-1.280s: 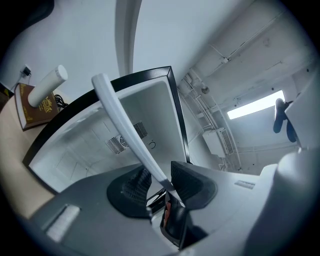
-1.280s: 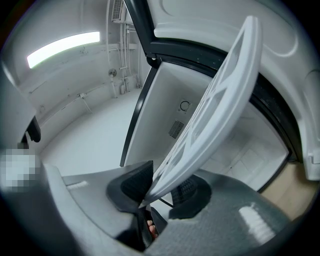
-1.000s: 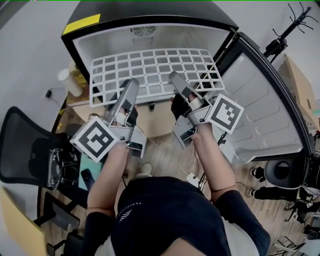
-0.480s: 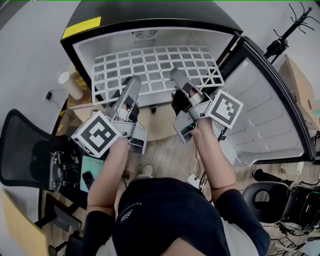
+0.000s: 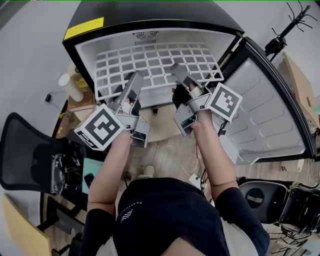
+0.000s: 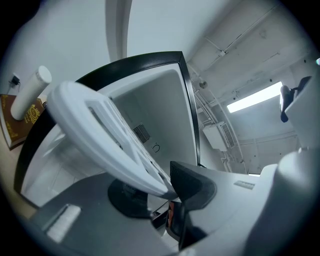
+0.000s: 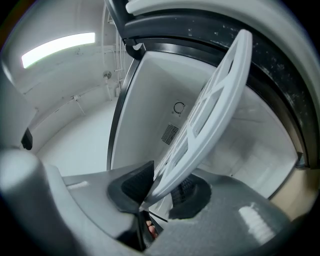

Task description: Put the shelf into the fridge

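Far left: office chair (image 5: 22,150), white cylinder (image 5: 66,82) beside fridge (image 5: 150,15). Left gripper (image 5: 135,79) clamped on shelf (image 5: 160,62) front edge, left of middle. Its jaws just eased open a touch, edge between pads. Shelf: white grid, roughly level, mostly inside open fridge, front edge near opening. Right gripper (image 5: 178,70) clamped on same front edge, right of middle. Fridge door (image 5: 265,115) swung wide open at right.
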Demonstrator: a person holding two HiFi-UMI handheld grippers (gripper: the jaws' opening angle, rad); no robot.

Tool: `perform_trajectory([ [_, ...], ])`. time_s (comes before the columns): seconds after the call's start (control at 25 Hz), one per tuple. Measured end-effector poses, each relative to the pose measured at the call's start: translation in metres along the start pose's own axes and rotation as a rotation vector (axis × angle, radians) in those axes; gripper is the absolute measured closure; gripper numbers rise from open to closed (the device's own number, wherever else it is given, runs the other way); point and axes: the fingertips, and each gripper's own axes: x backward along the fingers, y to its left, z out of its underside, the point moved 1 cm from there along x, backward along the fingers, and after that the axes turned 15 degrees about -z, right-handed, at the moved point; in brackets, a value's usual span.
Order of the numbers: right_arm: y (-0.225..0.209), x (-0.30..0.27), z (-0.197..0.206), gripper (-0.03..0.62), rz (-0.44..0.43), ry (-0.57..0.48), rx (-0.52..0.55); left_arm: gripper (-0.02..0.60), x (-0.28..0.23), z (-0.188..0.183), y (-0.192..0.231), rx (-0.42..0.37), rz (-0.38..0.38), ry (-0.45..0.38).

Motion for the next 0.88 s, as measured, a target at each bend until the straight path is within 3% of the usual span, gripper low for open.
perform_trajectory([
  [0.32, -0.002, 0.003, 0.000, 0.507, -0.008, -0.015, 0.017, 0.439, 0.002, 0.002, -0.001, 0.011, 0.071, -0.039],
  [0.88, 0.011, 0.022, 0.001, 0.470, -0.024, 0.003, 0.017, 0.427, 0.017, 0.008, -0.002, -0.028, -0.012, -0.063],
])
